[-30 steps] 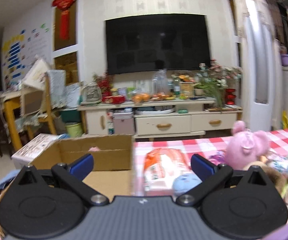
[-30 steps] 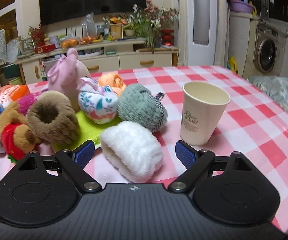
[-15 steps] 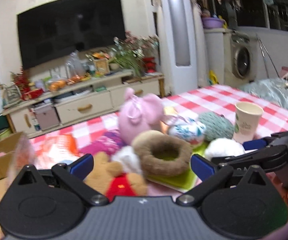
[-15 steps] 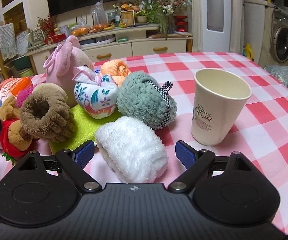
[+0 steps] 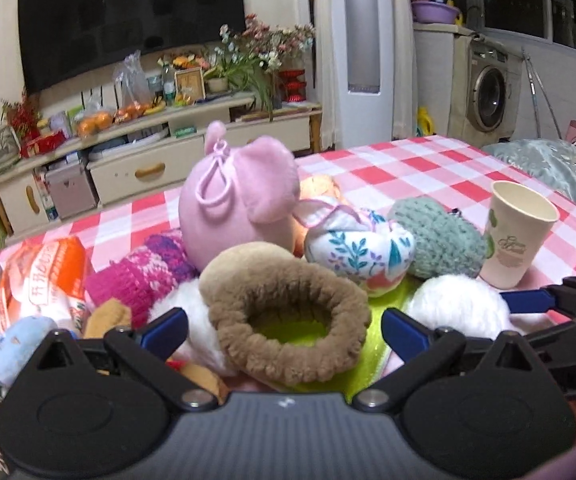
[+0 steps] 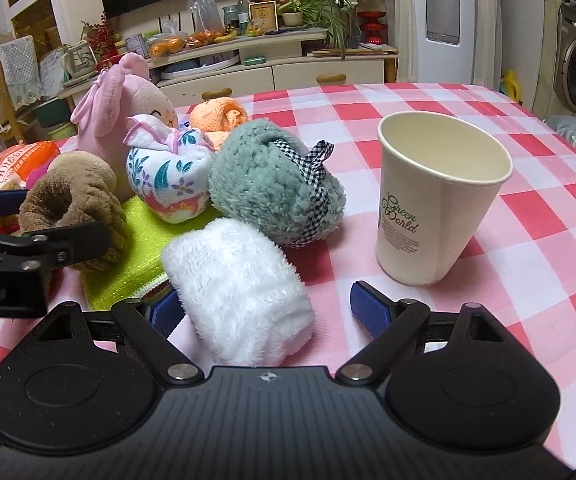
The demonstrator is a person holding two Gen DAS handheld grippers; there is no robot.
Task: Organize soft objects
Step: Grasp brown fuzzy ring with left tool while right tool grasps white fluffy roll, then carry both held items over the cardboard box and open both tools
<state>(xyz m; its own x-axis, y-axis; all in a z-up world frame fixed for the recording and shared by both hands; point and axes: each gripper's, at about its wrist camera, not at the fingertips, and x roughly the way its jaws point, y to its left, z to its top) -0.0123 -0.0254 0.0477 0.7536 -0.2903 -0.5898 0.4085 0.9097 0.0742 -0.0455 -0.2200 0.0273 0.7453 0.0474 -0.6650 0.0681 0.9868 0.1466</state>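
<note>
left gripper (image 5: 283,326) fingers wide around a brown fuzzy ring (image 5: 288,316); right gripper (image 6: 267,306) wide too, straddling a white fluffy roll (image 6: 239,284), paper cup (image 6: 436,196) beside

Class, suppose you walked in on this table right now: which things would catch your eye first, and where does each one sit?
The pink plush toy stands tallest, at the back of a heap of soft things on the red-and-white checked tablecloth. In front, a fluffy white roll lies between the fingers of the open right gripper, and a brown fuzzy ring lies before the open left gripper. A paper cup stands upright, apart on the right.
</note>
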